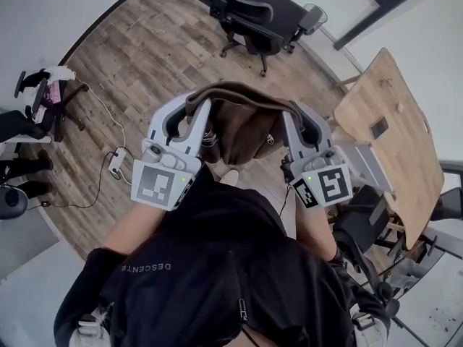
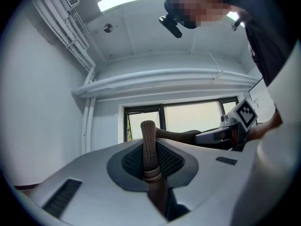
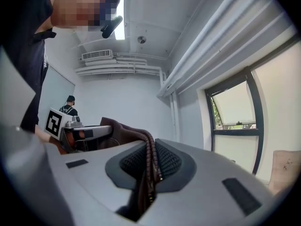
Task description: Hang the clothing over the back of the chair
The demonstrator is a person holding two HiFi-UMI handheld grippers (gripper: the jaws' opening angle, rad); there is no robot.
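A brown garment hangs stretched between my two grippers, above the wooden floor in front of the person. My left gripper is shut on its ribbed edge, which stands up between the pads. My right gripper is shut on another edge of the garment, where a zipper runs. Both grippers are held about level, side by side. A black office chair stands farther off at the top of the head view, apart from the garment.
A wooden table stands at the right, with a dark chair beside it. At the left are another chair and a power strip with cables on the floor. A person stands far back.
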